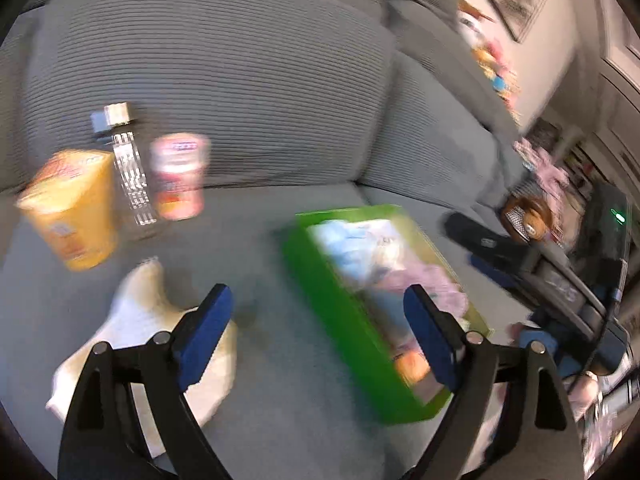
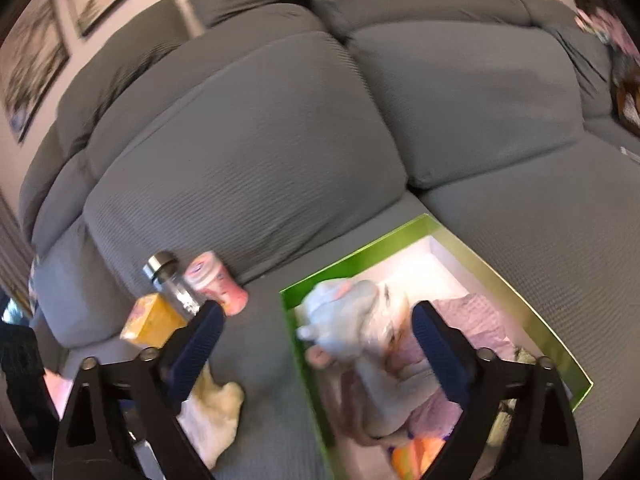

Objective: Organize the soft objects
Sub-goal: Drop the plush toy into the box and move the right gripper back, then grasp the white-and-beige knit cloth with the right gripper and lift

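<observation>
On the grey sofa seat (image 2: 272, 420) a green box (image 2: 556, 352) lies open, its inside white. It holds a heap of soft things: a pale blue and white cloth bundle (image 2: 340, 320) near the back, a lilac knitted piece (image 2: 484, 320) along the right side, and something orange (image 2: 416, 452) at the near end; the blur hides what each one is. The far corner of the box is bare.

Left of the box, on the seat, a white and cream sock (image 1: 140, 320) lies flat, apart from the box. Behind it, against the back cushion, stand a yellow carton (image 1: 76, 216), a clear bottle with a metal cap (image 1: 128, 176) and a pink-labelled tub (image 1: 180, 176), close together in a row.

The left gripper (image 1: 320, 324) hovers between sock and box, its jaws spread wide with nothing between them; its left finger overlaps the sock in the view. The right gripper (image 2: 320, 344) hangs over the near-left part of the box, jaws likewise released and empty.
</observation>
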`<action>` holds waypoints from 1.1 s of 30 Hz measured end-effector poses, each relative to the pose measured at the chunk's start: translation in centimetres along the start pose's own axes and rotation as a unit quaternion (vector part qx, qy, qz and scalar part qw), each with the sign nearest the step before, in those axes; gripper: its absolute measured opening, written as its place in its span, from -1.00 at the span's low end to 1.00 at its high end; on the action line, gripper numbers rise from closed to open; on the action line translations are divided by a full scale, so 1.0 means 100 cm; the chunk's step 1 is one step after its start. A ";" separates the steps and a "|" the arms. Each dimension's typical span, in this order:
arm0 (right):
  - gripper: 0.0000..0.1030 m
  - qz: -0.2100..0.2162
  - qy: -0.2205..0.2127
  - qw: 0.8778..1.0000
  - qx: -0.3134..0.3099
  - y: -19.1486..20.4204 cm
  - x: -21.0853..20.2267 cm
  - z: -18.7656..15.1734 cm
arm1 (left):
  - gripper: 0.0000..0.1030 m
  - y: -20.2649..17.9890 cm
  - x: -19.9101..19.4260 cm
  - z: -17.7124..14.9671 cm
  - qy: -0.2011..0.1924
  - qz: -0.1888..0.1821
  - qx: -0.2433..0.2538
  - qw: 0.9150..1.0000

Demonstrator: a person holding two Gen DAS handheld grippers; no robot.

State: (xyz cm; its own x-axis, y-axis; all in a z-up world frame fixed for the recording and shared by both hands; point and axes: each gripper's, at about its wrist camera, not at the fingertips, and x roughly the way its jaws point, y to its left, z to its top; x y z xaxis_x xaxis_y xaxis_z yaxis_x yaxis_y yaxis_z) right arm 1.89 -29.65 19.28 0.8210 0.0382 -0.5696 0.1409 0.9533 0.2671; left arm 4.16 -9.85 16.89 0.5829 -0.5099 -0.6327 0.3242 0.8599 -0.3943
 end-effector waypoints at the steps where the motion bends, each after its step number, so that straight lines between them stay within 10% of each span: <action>1: 0.88 0.004 0.002 1.000 -0.011 0.009 -0.002 -0.003 | 0.69 0.007 -0.006 -0.002 -0.003 0.011 -0.008 1.000; 8: 0.88 0.032 0.047 0.994 -0.090 0.075 0.014 -0.036 | 0.71 0.077 -0.048 -0.043 -0.015 0.103 -0.078 0.992; 14: 0.89 0.087 0.133 0.982 -0.106 0.111 0.058 -0.073 | 0.71 0.121 -0.046 -0.082 0.016 0.134 -0.134 0.982; 27: 0.84 0.052 0.238 0.958 -0.148 0.120 0.152 -0.127 | 0.66 0.145 -0.015 -0.121 0.053 0.148 -0.174 0.972; 33: 0.04 0.120 0.278 0.941 -0.151 0.134 0.157 -0.145 | -0.18 0.142 -0.006 -0.118 0.054 0.142 -0.171 0.973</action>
State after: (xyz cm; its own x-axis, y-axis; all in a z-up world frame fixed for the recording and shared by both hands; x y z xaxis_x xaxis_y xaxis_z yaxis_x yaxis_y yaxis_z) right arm 8.70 -11.93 2.63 0.3809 0.3349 -0.8618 -0.2443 0.9354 0.2555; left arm -0.40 2.38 3.76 0.5244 -0.2678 -0.8083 -0.1173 0.9175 -0.3800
